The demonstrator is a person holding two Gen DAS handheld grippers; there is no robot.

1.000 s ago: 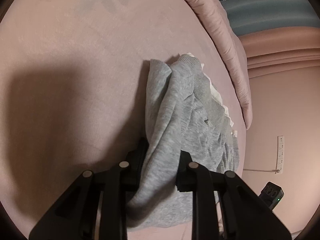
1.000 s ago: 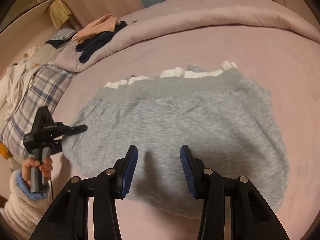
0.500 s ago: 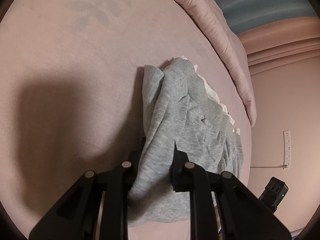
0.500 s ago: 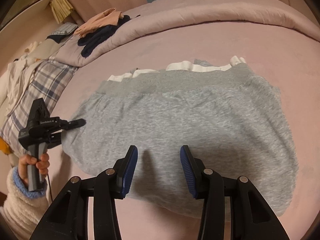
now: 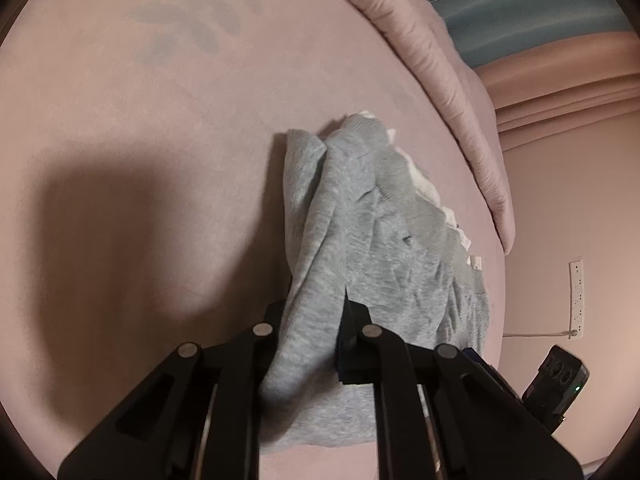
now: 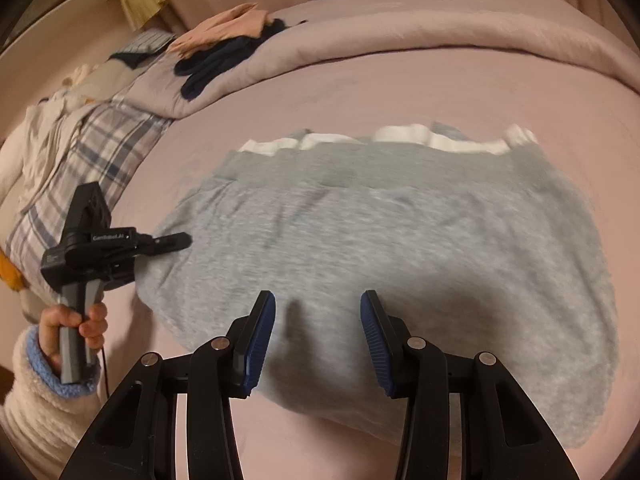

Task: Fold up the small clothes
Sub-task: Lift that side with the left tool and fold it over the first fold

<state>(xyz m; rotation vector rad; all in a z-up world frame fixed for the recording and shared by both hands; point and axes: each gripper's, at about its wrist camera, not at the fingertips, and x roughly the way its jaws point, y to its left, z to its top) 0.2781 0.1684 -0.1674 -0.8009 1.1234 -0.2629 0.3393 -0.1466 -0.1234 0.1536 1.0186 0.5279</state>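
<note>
The grey garment (image 6: 380, 248) lies spread on the pink bed (image 6: 360, 88), white hem at its far edge. The left gripper (image 5: 310, 340) is clenched on a bunched end of the garment, probably to lift that side over. The right gripper (image 6: 318, 340) hovers above the garment's near edge, jaws apart and empty.

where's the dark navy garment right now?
Right wrist view, upper left: the navy garment lies on the rolled pink quilt, beside a peach cloth, far behind the grey sweatshirt.
</note>
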